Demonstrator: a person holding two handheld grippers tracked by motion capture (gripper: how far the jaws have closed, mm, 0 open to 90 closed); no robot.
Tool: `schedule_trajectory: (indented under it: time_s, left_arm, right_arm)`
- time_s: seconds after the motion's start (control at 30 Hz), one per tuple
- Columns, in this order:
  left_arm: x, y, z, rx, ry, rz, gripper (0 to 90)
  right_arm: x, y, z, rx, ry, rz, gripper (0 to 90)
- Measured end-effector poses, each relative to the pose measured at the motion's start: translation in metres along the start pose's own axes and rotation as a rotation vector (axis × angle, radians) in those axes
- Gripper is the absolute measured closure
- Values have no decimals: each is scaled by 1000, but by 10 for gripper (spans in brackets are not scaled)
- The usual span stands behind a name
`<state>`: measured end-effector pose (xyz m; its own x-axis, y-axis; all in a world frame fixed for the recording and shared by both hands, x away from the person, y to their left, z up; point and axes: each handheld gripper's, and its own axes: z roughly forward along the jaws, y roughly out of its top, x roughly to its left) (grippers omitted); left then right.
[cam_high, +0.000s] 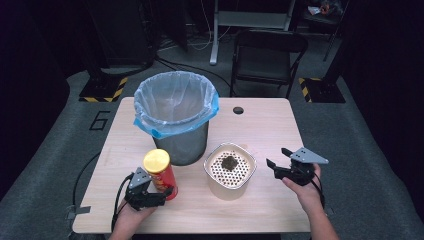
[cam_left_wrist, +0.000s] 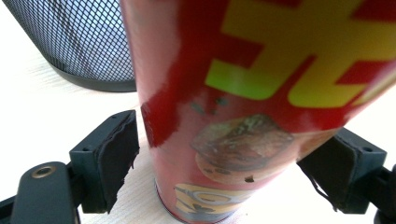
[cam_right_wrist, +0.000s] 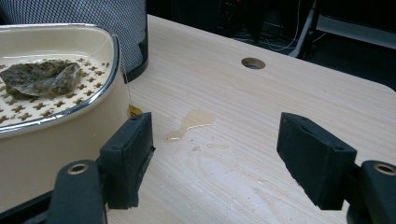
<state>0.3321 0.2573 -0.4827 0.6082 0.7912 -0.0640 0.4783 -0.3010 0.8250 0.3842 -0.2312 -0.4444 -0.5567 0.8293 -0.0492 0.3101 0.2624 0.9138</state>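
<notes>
Left hand-held gripper (cam_high: 159, 192) straddles the red can (cam_high: 161, 174), jaws apart.

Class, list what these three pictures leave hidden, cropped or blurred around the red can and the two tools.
- Red can: top cut off by the left gripper view's upper edge; lettering cropped.
- Left tool: high view, the can hides whether its pads touch.
- Bin: contents veiled by its liner.
- Strainer bowl: left part cropped in the right gripper view.

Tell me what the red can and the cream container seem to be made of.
Red can: likely printed cardboard with a glossy finish, going by the sheen; its yellow lid looks plastic. Cream container: probably glazed ceramic or enamel, smooth, with a shiny metal-looking rim.
</notes>
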Motion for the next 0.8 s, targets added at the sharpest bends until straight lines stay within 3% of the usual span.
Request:
schedule_trajectory:
  time_s: [0.1,0.53,0.8]
  left_arm:
    - [0,0,0,1,-2,11,224]
    - [2,1,-5,2,18,27,237]
    - [14,3,-20,-2,51,-37,238]
  right_arm:
    - [0,-1,0,3,0,0,269]
    - [-2,-4,2,17,-5,14,270]
    - [-4,-6,3,24,-5,7,270]
